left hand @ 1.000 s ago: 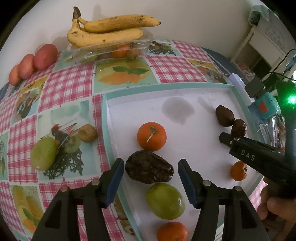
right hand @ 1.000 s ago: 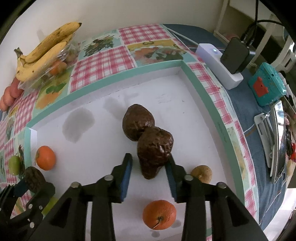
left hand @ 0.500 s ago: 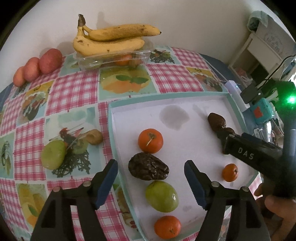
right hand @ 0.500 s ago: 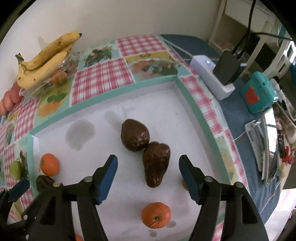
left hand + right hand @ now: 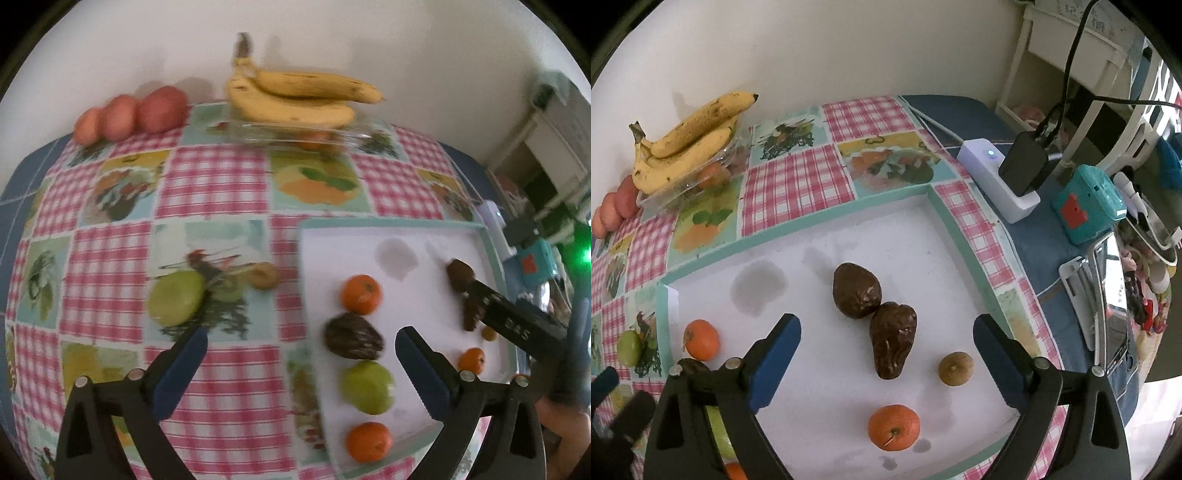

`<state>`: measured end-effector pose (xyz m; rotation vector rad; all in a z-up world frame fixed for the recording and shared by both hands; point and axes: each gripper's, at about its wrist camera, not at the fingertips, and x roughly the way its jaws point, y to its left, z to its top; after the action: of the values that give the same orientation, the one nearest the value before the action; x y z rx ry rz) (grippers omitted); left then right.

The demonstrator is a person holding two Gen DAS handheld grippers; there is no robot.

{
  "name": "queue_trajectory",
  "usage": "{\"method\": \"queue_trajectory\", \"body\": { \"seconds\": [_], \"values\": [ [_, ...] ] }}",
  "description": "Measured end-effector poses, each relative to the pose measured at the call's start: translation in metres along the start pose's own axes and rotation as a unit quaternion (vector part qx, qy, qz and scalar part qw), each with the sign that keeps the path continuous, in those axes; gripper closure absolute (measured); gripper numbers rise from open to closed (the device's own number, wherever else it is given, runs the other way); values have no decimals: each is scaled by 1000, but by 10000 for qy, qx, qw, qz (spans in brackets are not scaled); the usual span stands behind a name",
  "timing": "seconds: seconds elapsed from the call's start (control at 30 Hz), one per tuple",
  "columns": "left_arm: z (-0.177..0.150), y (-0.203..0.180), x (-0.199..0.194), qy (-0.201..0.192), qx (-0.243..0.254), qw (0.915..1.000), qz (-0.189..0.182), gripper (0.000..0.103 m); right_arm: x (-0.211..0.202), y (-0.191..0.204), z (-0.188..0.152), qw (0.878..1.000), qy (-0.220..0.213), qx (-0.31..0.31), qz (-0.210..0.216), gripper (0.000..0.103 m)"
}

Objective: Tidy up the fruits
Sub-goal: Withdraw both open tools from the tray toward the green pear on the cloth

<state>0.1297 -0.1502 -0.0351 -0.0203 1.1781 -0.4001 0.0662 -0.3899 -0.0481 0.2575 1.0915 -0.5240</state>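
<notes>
My left gripper [image 5: 301, 354] hangs over the tray's left rim with its jaws opening wide and nothing between the pads. Just right of its middle lie a dark avocado [image 5: 352, 336], a green fruit [image 5: 367, 387] and two oranges [image 5: 361, 294] on the white tray [image 5: 424, 236]. My right gripper [image 5: 886, 328] is opening too. A pear-shaped dark avocado [image 5: 892, 345] lies between its pads, touching neither, against a second avocado [image 5: 856, 290]. A small brown fruit [image 5: 955, 368] and an orange [image 5: 894, 427] lie close by.
On the checked tablecloth left of the tray lie a green fruit [image 5: 176, 298] and a small brown fruit [image 5: 264, 275]. Bananas [image 5: 295, 99] rest on a clear box at the back, with red fruits [image 5: 140, 114] beside them. A white power strip [image 5: 997, 184] and a teal device [image 5: 1087, 203] stand right of the tray.
Both grippers have opened wide and drawn back. The right one let go of the pear-shaped avocado, which now lies on the tray. The left view has swung left, showing more tablecloth.
</notes>
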Motion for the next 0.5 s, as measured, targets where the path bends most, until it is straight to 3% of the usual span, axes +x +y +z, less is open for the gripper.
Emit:
{"method": "queue_trajectory", "body": {
  "seconds": [0.23,0.5],
  "values": [
    [10,72,-8,-141,-682,9960,562,0,-2,14,-3,9998,-61,-122,115,8],
    [8,159,-26,-328,-1721,9805,891,0,-16,60,-9,9964,-219,-672,464,8]
  ]
}}
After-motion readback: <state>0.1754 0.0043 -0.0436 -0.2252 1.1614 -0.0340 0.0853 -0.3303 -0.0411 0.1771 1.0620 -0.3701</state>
